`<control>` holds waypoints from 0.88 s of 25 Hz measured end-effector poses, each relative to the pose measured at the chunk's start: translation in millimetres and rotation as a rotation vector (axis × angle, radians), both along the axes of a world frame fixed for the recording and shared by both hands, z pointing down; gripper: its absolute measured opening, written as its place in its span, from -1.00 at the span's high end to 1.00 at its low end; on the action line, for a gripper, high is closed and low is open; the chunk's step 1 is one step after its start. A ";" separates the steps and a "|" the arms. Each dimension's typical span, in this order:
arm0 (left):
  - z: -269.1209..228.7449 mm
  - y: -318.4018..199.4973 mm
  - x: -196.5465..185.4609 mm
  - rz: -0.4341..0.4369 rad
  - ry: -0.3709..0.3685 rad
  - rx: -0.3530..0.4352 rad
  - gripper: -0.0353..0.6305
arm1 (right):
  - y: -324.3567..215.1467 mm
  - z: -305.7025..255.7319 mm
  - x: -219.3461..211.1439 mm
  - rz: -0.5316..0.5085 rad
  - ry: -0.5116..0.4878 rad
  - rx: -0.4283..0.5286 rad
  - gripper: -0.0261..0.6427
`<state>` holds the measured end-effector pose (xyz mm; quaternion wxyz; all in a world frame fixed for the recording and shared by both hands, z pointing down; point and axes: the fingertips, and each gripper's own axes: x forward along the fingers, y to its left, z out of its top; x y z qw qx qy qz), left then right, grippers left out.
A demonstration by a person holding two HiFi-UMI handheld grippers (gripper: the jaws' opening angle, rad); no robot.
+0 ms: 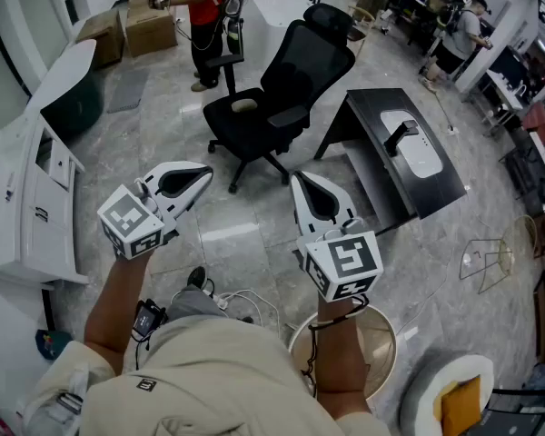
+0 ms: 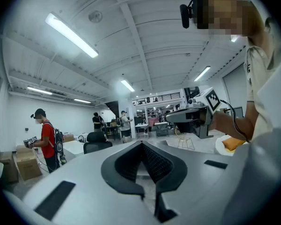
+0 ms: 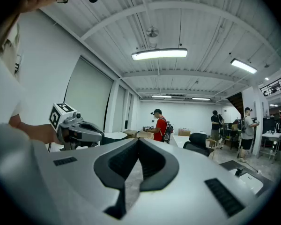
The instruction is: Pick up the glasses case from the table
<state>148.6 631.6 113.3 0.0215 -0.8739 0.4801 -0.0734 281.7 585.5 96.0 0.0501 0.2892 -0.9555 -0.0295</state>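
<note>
I hold both grippers level in front of me, above the grey floor. In the head view my left gripper (image 1: pixel 206 173) and my right gripper (image 1: pixel 296 179) have their jaws together with nothing between them. The left gripper view shows its tips (image 2: pixel 141 143) meeting, empty, and the right gripper (image 2: pixel 180 117) off to the side. The right gripper view likewise shows its tips (image 3: pixel 138 139) closed on nothing. Ahead to the right stands a low black table (image 1: pixel 436 189) bearing a white oblong object (image 1: pixel 418 157) with a dark piece on it. I cannot tell whether that is the glasses case.
A black office chair (image 1: pixel 282 98) stands straight ahead. A white cabinet (image 1: pixel 27 207) is at the left, a round stool (image 1: pixel 381 348) near my feet, a wire stand (image 1: pixel 490 262) at the right. A person in red (image 1: pixel 204 16) stands by cardboard boxes (image 1: pixel 150 25).
</note>
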 end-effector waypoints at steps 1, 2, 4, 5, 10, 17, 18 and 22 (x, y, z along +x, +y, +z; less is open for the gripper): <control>0.4 -1.0 1.8 0.002 0.000 -0.002 0.85 | -1.0 -0.3 1.1 0.000 0.000 0.000 0.86; 0.9 -1.9 3.6 0.003 0.000 -0.004 0.85 | -1.9 -0.4 2.2 -0.001 0.000 -0.001 0.86; 2.2 -3.0 6.6 0.005 0.001 -0.008 0.85 | -3.3 0.7 3.9 -0.003 0.001 -0.005 0.86; 3.0 -3.1 7.4 0.006 0.002 -0.009 0.85 | -3.8 1.7 4.3 -0.004 0.001 -0.007 0.86; 11.9 -11.6 -1.9 0.017 0.001 -0.019 0.85 | -13.0 8.2 -2.8 0.005 0.002 -0.022 0.85; 27.9 -57.0 -41.3 0.047 0.037 -0.038 0.85 | -54.3 16.9 -38.6 0.041 -0.034 -0.041 0.85; 29.3 -65.1 -48.9 0.056 0.038 -0.040 0.85 | -62.4 18.9 -46.3 0.049 -0.035 -0.048 0.85; 33.5 -100.3 -96.8 0.071 0.046 -0.046 0.85 | -94.5 25.7 -91.8 0.068 -0.021 -0.058 0.85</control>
